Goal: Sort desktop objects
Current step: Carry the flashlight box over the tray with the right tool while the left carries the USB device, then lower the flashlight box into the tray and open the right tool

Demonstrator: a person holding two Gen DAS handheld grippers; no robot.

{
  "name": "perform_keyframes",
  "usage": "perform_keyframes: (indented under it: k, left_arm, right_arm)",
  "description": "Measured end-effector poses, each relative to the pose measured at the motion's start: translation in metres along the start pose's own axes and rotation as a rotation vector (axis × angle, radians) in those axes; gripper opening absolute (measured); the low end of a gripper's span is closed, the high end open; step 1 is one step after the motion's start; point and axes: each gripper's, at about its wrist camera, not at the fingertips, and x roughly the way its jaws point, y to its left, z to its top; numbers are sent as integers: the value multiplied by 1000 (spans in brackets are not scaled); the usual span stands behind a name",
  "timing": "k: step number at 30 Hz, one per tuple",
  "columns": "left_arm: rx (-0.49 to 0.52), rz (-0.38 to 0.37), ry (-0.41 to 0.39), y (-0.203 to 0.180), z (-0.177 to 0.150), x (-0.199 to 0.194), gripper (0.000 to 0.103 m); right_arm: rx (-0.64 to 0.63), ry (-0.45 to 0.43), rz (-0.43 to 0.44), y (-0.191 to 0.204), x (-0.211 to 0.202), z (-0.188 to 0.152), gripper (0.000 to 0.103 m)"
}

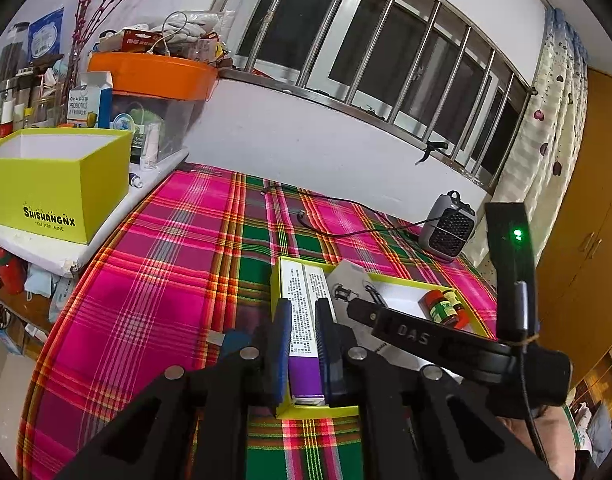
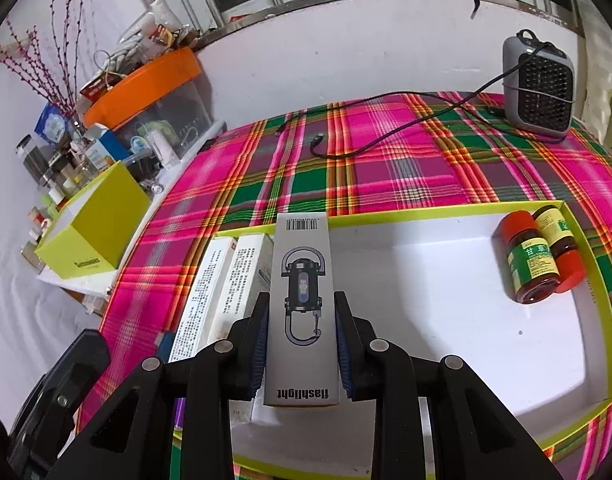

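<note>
Flashlight box (image 2: 303, 312) | clamped in right gripper (image 2: 302, 344) over tray (image 2: 426, 211) | left gripper (image 1: 304, 344) clamped on purple-ended box (image 1: 304, 332)

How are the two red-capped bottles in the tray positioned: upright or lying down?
Lying down. Both red-capped bottles rest on their sides, side by side, on the floor of the tray, labels facing up.

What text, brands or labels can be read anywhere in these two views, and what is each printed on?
"flashlight": grey carton in the right gripper.
"SHISHANGNX" and "YOU ARE MINE": yellow-green box.
"PROBIOTICS": blue-white carton.
"DAS": right gripper's black arm.
Fine print on white cartons and red-capped bottles: too small.
</note>
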Motion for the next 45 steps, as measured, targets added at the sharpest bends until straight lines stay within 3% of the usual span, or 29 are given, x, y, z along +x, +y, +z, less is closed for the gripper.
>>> perform_keyframes:
  k: [5,12,16,20,24,30,37,45]
  left_arm:
    - [-56,17,-10,16,3,-3,12]
    - [-255,77,-8,69,6,-6,13]
    - [-282,86,28,79,4,-2,14]
    - [-205,65,114,67,-3,13,20]
    - [-125,60,185,51,-10,27,25]
    - [-86,98,197,43,-13,29,30]
    - [-45,114,229,38,-19,34,30]
    - [28,156,263,31,-26,41,30]
  right_arm:
    - [-35,45,16,10,10,1,34]
    - [-22,20,59,8,-1,-3,36]
    - [-15,9,73,8,-7,-4,36]
    - [-11,-10,91,7,-12,-5,36]
    - [-32,30,106,8,-4,-5,36]
    - [-73,-5,99,13,-8,-3,38]
    - [-38,22,65,9,2,1,37]
    - [-29,-18,133,9,-11,0,37]
